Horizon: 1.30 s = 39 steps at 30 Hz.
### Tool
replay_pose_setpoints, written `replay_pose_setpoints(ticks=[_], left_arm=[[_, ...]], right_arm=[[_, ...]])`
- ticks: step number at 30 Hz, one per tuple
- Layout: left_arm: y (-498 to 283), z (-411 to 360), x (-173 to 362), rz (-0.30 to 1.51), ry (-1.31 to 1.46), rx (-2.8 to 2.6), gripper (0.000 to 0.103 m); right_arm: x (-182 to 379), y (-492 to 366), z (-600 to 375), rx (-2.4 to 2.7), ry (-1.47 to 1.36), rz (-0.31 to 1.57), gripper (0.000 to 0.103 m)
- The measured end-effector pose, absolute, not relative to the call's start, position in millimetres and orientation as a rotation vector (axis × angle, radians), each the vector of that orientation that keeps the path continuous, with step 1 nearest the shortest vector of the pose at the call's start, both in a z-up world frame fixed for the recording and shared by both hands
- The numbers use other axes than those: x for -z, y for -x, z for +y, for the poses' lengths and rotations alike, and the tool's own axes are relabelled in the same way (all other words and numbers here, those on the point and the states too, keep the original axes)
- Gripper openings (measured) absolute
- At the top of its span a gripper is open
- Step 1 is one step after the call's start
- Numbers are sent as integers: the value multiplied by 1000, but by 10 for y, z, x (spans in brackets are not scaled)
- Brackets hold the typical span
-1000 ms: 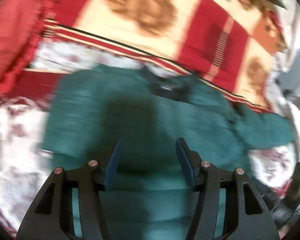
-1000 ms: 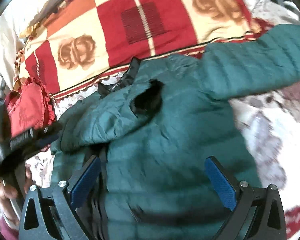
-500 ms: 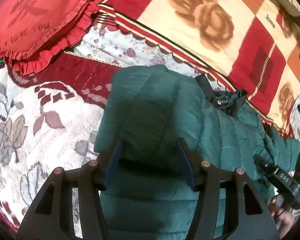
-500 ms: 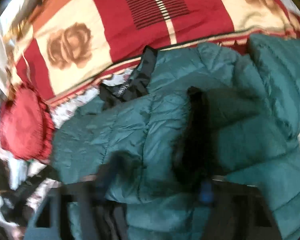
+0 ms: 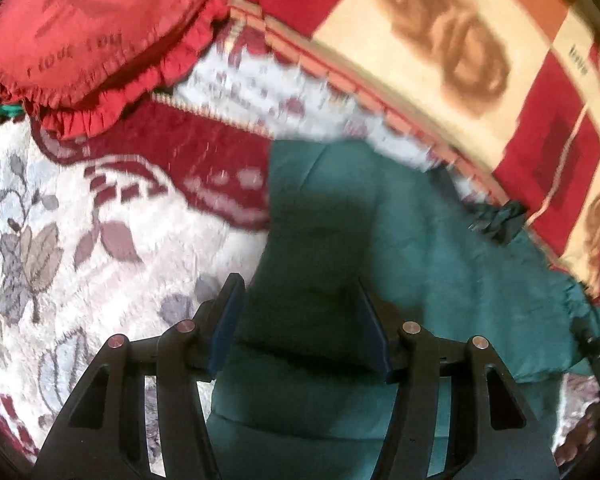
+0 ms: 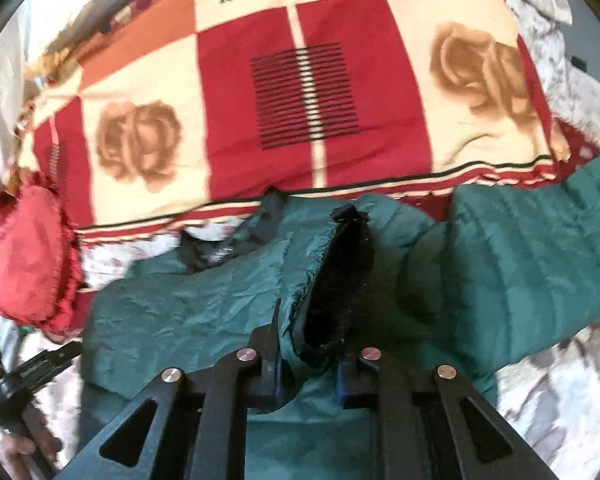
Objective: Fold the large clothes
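Note:
A dark green puffer jacket [image 6: 188, 304] lies on a floral bedspread, its left sleeve folded across the chest. My right gripper [image 6: 306, 360] is shut on that sleeve's black-lined cuff [image 6: 340, 288] and holds it over the jacket body. The other sleeve [image 6: 540, 264] stretches out to the right. In the left wrist view the jacket [image 5: 440, 280] fills the lower middle. My left gripper [image 5: 300, 328] is open above its left edge, with fabric under the gap and nothing held.
A red ruffled heart cushion [image 5: 100, 36] [image 6: 24, 256] lies at the left. A red and cream rose-patterned blanket [image 6: 300, 92] [image 5: 480, 52] lies beyond the jacket's collar [image 6: 228, 244]. The floral bedspread [image 5: 80, 248] spreads to the left.
My right gripper has gone from wide open to shut on the sleeve cuff. My left gripper has stayed open and shifted slightly over the jacket's left edge.

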<state>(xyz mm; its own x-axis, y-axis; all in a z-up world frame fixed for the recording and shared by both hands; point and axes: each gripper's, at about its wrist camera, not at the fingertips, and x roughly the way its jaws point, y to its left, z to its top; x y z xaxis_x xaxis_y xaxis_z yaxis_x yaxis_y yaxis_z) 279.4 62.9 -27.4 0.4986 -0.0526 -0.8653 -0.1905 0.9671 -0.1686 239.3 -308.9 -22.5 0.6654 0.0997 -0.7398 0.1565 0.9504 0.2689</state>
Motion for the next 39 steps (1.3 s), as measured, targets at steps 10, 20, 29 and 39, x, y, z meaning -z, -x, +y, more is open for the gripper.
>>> replay_pose_setpoints(ticks=[10,20,29,39], left_arm=[[-2714,663,437,1033,283,-91,65],[-2693,540,111,940,245,-63,65],[-2894,360,265,951,165,-72,65],[-3010,275,443,961,98,-79,69]], right_arm=[[524,-2435,-3262,113,-340,941,57],[-35,-2268,-2694,-57,-226,874,63],[221,-2737,-1934,-123,-45,893,63],[660,-3010,-1988,-82,-69,972,66]])
